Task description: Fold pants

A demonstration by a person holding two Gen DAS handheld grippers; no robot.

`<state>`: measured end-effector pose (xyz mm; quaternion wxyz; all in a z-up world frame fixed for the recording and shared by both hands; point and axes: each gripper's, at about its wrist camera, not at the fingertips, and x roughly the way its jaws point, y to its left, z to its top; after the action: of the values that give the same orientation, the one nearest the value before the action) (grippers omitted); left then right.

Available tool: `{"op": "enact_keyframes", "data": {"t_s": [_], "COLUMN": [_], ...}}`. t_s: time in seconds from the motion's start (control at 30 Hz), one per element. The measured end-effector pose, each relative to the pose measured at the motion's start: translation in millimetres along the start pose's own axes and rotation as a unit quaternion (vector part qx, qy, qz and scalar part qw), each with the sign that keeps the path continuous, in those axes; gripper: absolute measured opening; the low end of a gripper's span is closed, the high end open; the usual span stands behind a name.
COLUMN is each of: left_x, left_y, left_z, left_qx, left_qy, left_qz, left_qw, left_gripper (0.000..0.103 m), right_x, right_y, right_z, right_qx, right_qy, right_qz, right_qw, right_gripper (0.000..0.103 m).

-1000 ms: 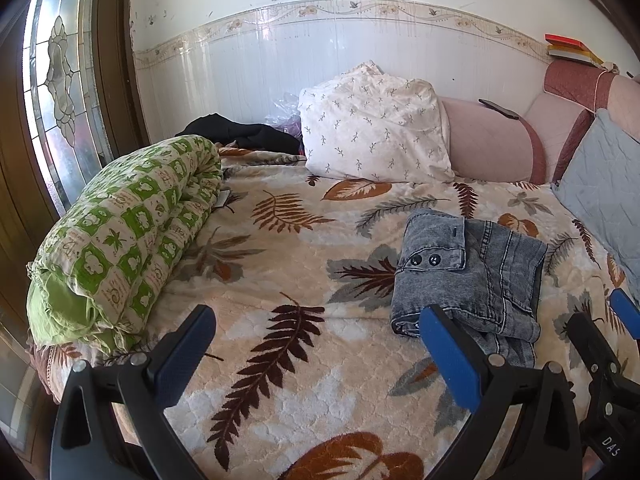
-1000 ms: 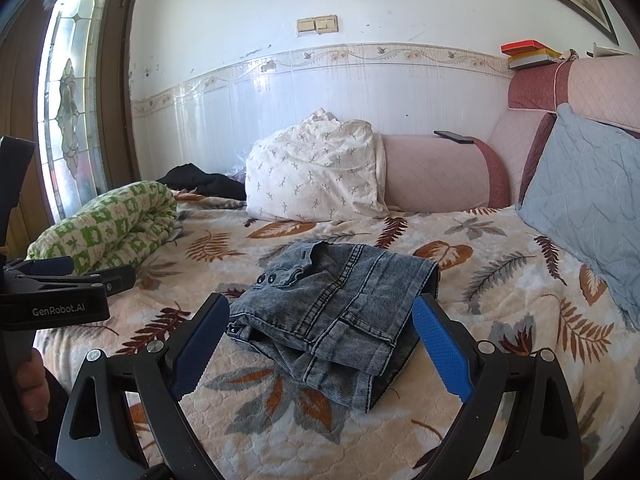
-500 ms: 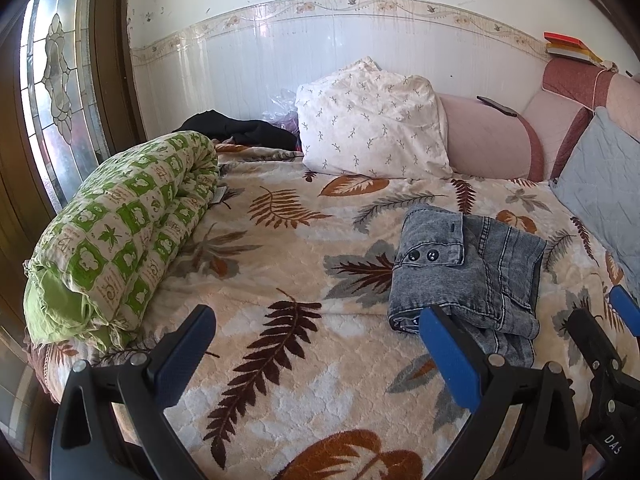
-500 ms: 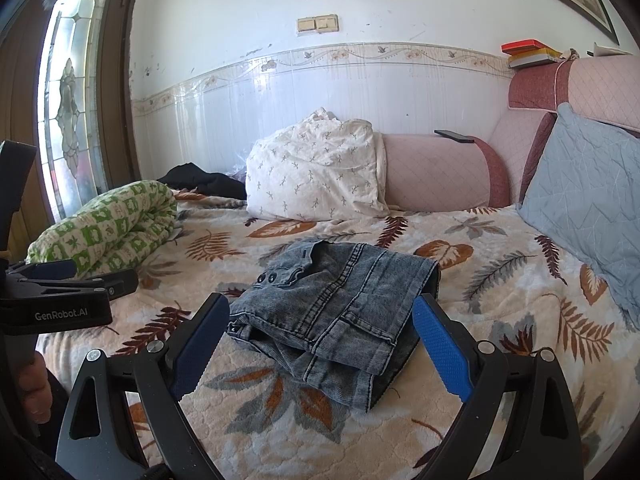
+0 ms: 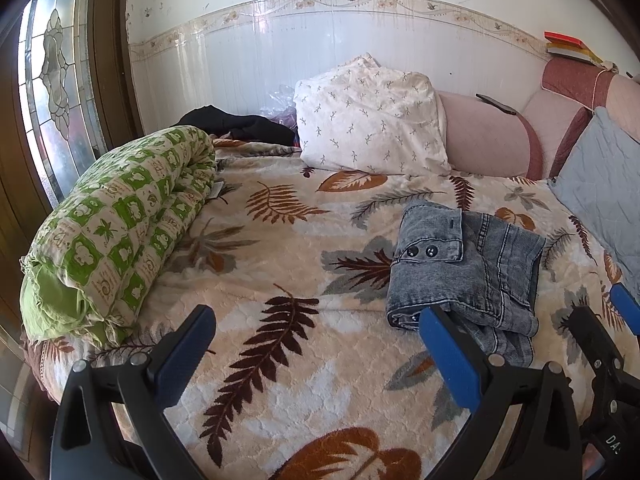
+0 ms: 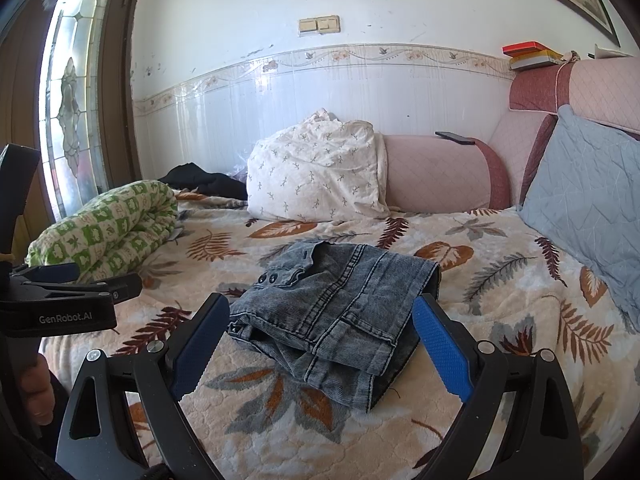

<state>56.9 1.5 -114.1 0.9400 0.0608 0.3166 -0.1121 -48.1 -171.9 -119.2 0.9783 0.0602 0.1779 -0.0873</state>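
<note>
Grey denim pants lie folded into a compact bundle on the leaf-patterned bedspread, waistband buttons facing left. My left gripper hovers open over bare bedspread, the pants just beyond its right finger. My right gripper is open too, held close in front of the bundle's near edge, touching nothing. The right gripper's tip shows at the right edge of the left wrist view, and the left gripper's body shows at the left of the right wrist view.
A rolled green-and-white quilt lies along the bed's left side. A white patterned pillow, pink bolster and grey cushion line the back and right. Dark clothes sit by the wall. A hand grips the left tool.
The left wrist view has drifted slightly, shifting the scene a little left. The pants and the right gripper have stayed where they were.
</note>
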Motion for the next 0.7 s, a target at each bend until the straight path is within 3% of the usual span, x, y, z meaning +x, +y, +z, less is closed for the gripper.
{"op": "enact_keyframes", "data": {"t_s": [0.7], "left_x": [3.2], "left_y": [1.2], "left_z": [-2.0], "left_qx": [-0.004], "left_qy": [0.006], "left_qz": [-0.003], "left_qw": [1.0], "left_gripper": [0.103], "right_x": [0.9], "right_y": [0.5], "right_z": [-0.3], "right_qx": [-0.002], "right_qy": [0.0], "right_qz": [0.0], "right_qw": [1.0], "right_gripper": [0.094]}}
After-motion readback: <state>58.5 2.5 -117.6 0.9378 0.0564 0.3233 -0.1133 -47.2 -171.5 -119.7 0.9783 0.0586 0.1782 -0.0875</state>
